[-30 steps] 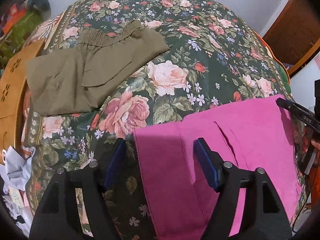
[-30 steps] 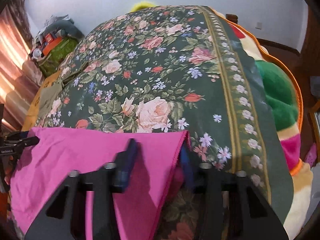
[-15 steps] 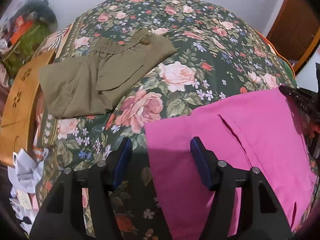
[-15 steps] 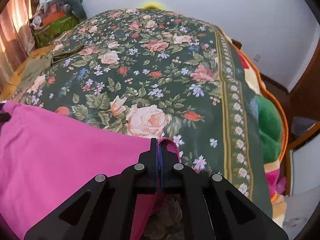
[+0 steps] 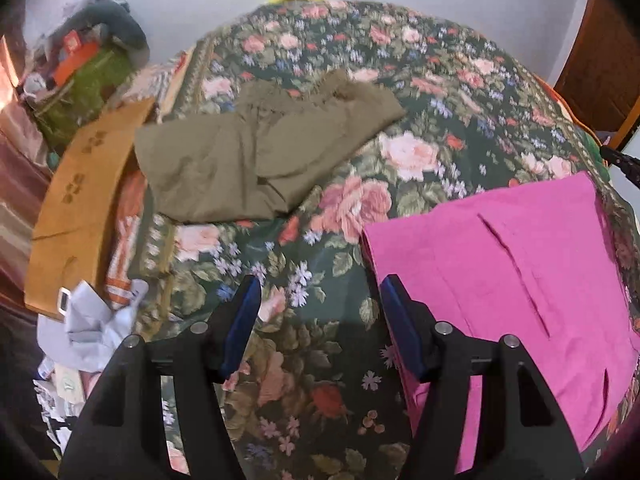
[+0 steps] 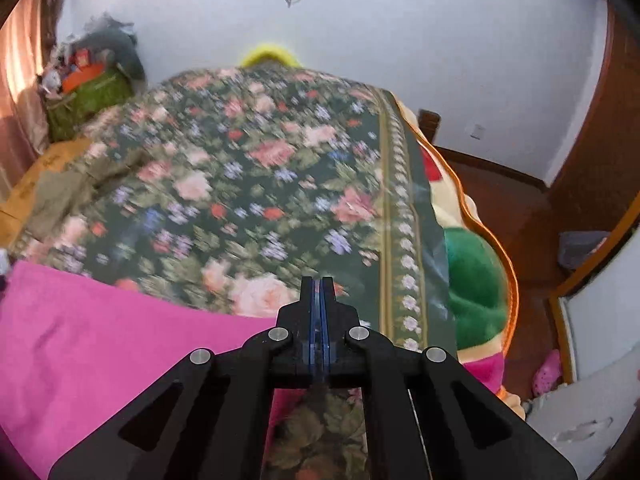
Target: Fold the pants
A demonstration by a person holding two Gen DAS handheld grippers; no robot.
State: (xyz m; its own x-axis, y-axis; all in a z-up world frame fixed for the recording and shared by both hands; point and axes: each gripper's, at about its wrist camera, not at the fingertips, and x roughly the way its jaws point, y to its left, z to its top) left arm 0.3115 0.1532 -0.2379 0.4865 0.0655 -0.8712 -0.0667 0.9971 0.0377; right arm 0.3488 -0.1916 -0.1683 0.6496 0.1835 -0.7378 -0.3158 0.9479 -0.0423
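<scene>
A: Floral bedspread (image 5: pixel 320 360) under my pink pants (image 5: pixel 520 260). Which step?

B: First fold. My right hand-held gripper (image 6: pixel 319 300) is clamped on their corner; the left hand-held gripper (image 5: pixel 320 312), apart, must grab the near edge.

The pink pants (image 5: pixel 520 264) lie spread flat on the near part of the flowered bedspread (image 5: pixel 340 240), smooth but for a few long creases, their left edge straight and their near end drooping over the bed's edge. Farther back, well apart from them, olive pants (image 5: pixel 256 156) lie folded, elastic waistband toward the wall.
</scene>
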